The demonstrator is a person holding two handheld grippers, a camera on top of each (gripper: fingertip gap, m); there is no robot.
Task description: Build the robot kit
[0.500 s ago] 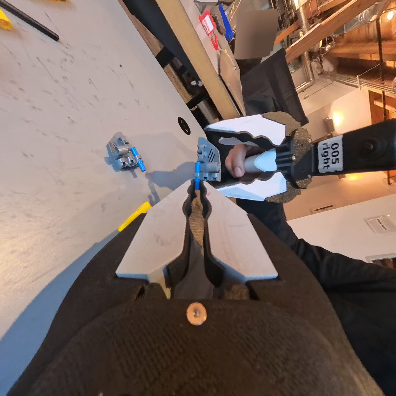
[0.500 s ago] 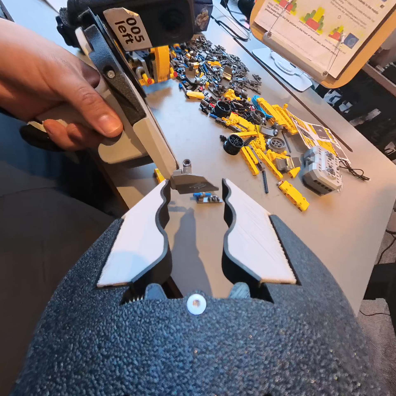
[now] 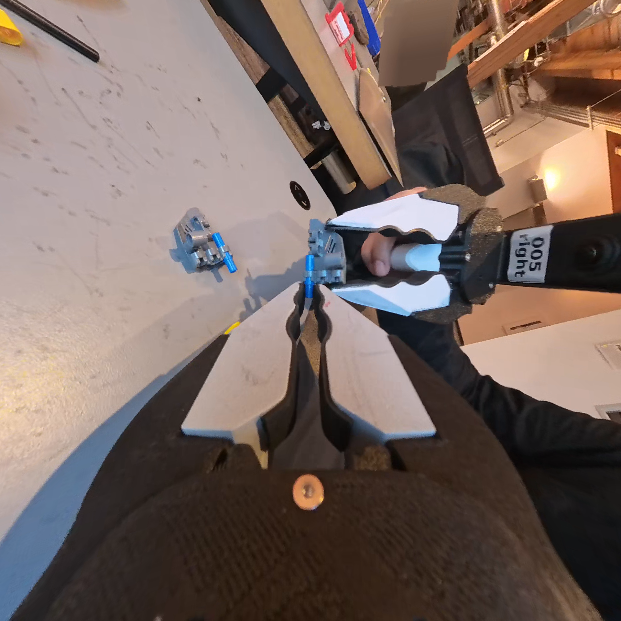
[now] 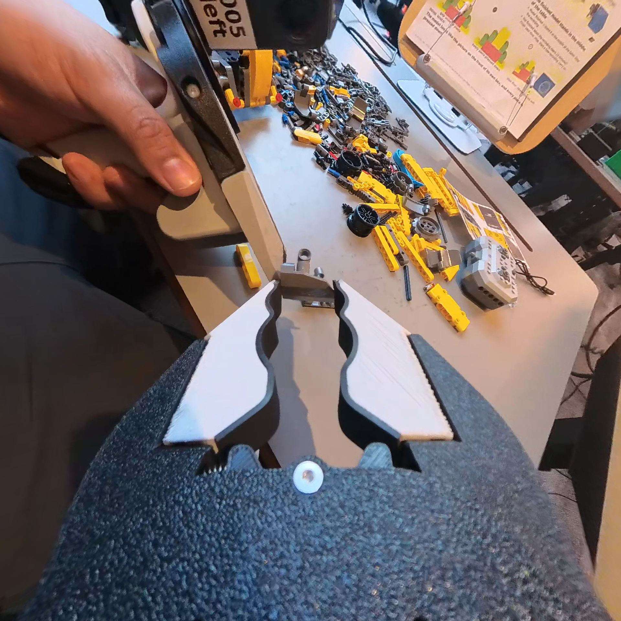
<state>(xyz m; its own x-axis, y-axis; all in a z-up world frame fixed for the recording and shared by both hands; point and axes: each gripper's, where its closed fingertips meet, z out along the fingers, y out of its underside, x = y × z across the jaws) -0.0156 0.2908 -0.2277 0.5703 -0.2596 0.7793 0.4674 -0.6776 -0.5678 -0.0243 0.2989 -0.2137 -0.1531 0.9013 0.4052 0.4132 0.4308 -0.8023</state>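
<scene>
Gripped at its blue pin (image 3: 309, 280) by the nearly closed left gripper (image 3: 307, 295), a small grey brick assembly (image 3: 326, 257) is seen just above the centre of the left wrist view, held off the table (image 3: 100, 151). In that view the right gripper (image 3: 334, 255) is clenched around the grey body of the piece from the right of the frame. In the right wrist view the same grey assembly (image 4: 304, 284) is shown at the centre, bridging the tips of the right gripper (image 4: 306, 292), with the tip of the left gripper (image 4: 275, 255) touching its upper left corner.

The piece is judged to be light, rigid moulded plastic, smooth and somewhat slippery; its press-fit joints could be pulled apart by a twist. The flat grey sides are judged the surest place to be held, the thin pin the weakest.

It is seen as a slotted grey wedge panel with short grey connectors and one blue pin. A similar grey-and-blue assembly (image 3: 201, 247) is left lying on the table at centre left of the left wrist view. Yellow beams, black wheels and a grey motor block (image 4: 489, 280) are scattered at upper right of the right wrist view.
</scene>
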